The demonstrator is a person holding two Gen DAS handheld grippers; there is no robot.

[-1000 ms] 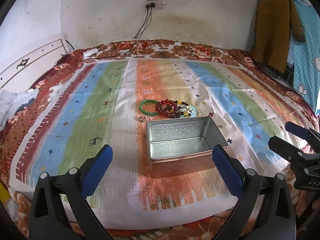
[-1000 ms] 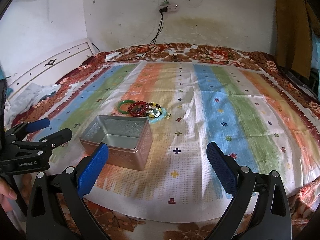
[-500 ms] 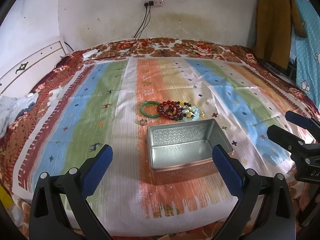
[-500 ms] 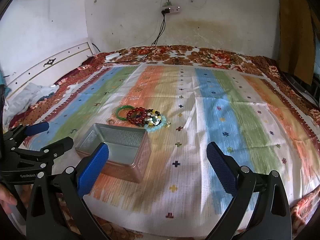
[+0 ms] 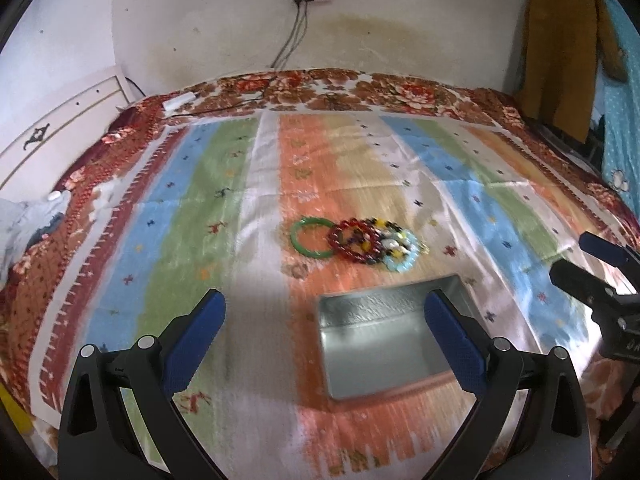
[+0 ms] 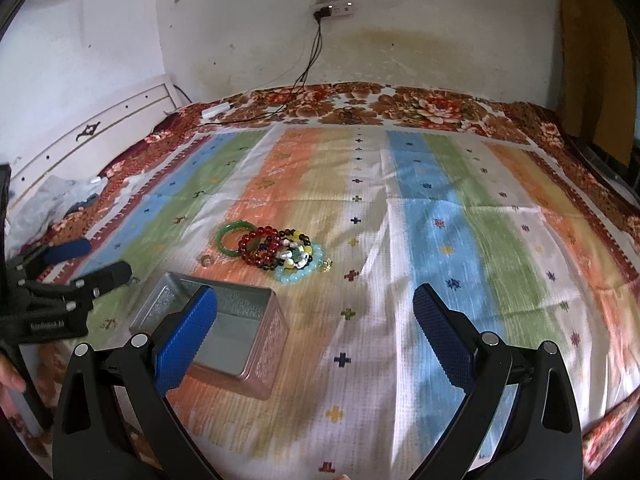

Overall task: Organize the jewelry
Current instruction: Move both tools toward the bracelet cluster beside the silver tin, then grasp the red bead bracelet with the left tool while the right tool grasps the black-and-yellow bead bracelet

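Note:
An open, empty silver metal tin [image 5: 380, 344] [image 6: 224, 336] stands on the striped bedspread. Behind it lies a small pile of bracelets: a green bangle [image 5: 310, 237] [image 6: 232, 236], a dark red bead bracelet [image 5: 354, 240] [image 6: 260, 248], and mixed yellow, white and light blue bead bracelets [image 5: 400, 248] [image 6: 300, 260]. My left gripper [image 5: 324, 320] is open and empty, above the bedspread just left of the tin. My right gripper [image 6: 316, 312] is open and empty, right of the tin. Each gripper shows at the edge of the other's view [image 5: 592, 268] [image 6: 80, 272].
A striped cloth [image 6: 440, 220] covers a floral bedspread [image 6: 420, 108]. A white headboard [image 5: 60, 128] stands at the left. A power strip with cables [image 6: 332, 10] hangs on the back wall. Clothes [image 5: 560, 48] hang at the right. A small ring-like thing [image 6: 206, 260] lies near the tin.
Both grippers have risen and moved forward over the bed. The left one has shifted left, so the tin now sits lower and to the right in its view. Both stay open.

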